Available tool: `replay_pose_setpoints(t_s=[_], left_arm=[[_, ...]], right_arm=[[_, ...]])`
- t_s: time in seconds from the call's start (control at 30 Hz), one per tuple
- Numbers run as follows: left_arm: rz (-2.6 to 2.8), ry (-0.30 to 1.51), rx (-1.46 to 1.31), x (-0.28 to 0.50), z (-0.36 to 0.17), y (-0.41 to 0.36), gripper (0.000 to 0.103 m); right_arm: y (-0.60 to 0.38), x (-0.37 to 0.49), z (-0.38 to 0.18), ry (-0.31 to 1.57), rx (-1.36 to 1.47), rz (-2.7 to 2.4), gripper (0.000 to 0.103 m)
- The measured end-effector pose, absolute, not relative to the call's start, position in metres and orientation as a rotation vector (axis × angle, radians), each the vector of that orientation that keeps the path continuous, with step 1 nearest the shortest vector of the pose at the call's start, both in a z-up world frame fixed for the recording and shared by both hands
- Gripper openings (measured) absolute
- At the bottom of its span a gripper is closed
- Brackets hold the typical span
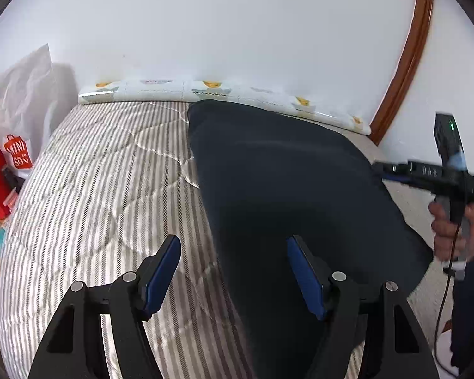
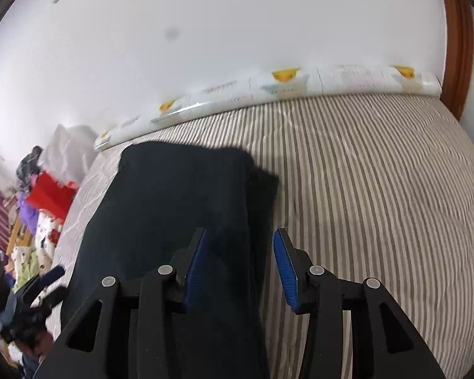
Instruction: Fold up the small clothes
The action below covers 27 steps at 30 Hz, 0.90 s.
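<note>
Garment flat on bed — edges between both open jaws.

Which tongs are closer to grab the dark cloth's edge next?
Probably the right tongs: they are open with the dark cloth's right edge between them. The left tongs straddle its left edge too.

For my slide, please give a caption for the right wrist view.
Open right gripper over the dark garment on the striped bed.

bed, striped quilted cover | dark garment flat on it, running ahead from under both jaw pairs | printed roll at far edge
</note>
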State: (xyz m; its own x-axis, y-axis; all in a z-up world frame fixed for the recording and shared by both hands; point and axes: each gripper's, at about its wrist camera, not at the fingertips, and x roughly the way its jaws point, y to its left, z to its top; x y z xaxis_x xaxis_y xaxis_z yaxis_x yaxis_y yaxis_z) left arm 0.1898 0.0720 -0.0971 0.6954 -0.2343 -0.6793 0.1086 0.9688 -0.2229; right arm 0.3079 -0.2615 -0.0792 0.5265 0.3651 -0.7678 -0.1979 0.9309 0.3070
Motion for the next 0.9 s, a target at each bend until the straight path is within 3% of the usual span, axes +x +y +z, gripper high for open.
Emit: replay_pose_setpoints(t_s=[0.13, 0.17, 0.2, 0.27, 0.57, 0.77, 0.9], left_arm=[[-0.18, 0.78, -0.153, 0.182, -0.097, 0.066, 0.068], [-0.171, 0.778, -0.149, 0.179, -0.097, 0.065, 0.068], [-0.162, 0.782, -0.144, 0.177, -0.096, 0.064, 0.068], [-0.142, 0.783, -0.128, 0.173, -0.095, 0.062, 0.068], [-0.096, 0.782, -0.097, 0.157, -0.091, 0.058, 0.068], [-0.09, 0.8, -0.101, 0.149, -0.094, 0.056, 0.068], [-0.103, 0.805, -0.1, 0.138, -0.099, 0.057, 0.068]], right_arm=[[-0.261, 0.294, -0.093, 0.977, 0.225, 0.384, 0.039], [-0.258, 0.295, -0.097, 0.991, 0.224, 0.39, 0.012], [-0.257, 0.295, -0.1, 0.994, 0.224, 0.403, 0.006], [-0.265, 0.289, -0.095, 0.928, 0.238, 0.398, 0.006], [-0.266, 0.257, -0.076, 0.841, 0.18, 0.259, 0.01], [-0.236, 0.21, -0.074, 0.803, 0.038, 0.286, 0.038], [-0.223, 0.193, -0.089, 0.83, -0.068, 0.268, 0.039]])
